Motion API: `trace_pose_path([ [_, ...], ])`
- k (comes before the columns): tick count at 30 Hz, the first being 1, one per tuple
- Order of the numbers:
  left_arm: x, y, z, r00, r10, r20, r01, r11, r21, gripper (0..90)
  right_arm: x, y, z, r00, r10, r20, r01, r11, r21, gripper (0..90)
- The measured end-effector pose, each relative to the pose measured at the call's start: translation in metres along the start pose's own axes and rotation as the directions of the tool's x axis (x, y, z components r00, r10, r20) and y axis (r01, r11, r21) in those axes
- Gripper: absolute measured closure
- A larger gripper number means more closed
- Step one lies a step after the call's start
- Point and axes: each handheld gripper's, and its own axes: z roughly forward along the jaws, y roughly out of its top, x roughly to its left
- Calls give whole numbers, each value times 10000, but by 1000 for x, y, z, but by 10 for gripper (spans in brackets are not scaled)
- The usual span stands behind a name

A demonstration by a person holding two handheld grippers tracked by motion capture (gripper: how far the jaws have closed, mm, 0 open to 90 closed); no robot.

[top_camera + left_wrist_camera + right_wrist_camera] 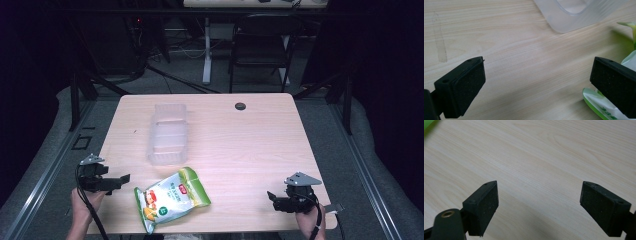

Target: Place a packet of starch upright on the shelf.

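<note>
A green and white snack bag (170, 199) lies flat near the table's front edge, left of centre. A clear plastic bin (168, 133) stands behind it on the wooden table (250, 145). My left gripper (120, 181) is held at the front left, just left of the bag, jaws wide open and empty. In the left gripper view the bag (609, 110) lies under the right jaw and the bin's (571, 15) corner is ahead. My right gripper (272, 196) is at the front right, open over bare wood, with nothing between its pads (486, 205).
A small dark round grommet (240, 106) sits near the table's far edge. Behind the table stand a black folding chair (262, 45) and a desk leg (206, 50). A faint tape mark (439, 42) streaks the wood left of the left gripper.
</note>
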Motion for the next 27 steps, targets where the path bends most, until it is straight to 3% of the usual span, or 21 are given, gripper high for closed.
trace_pose_path([
  [9, 2, 2, -3, 9998, -177, -115, 176, 9998, -86, 0, -1, -1, 2, 9997, -131, -186, 136, 9996, 267, 148],
  [14, -3, 5, -5, 10000, 58, -1, -58, 9999, 109, 0, 1, 0, 2, 9990, -286, -340, 294, 9993, 225, 148],
  [17, -9, 6, -7, 9996, -85, 255, 78, 9997, 251, 0, 3, 1, 3, 9988, -303, -374, 311, 9993, 209, 148],
  [22, -23, 13, -11, 9989, 199, 435, -203, 9997, 93, 0, 1, 2, 5, 9992, -185, -354, 191, 9997, 176, 147],
  [27, -37, 19, -7, 9964, 402, 744, -429, 9984, 361, 0, 1, 4, 6, 9988, -106, -479, 111, 9999, 117, 147],
])
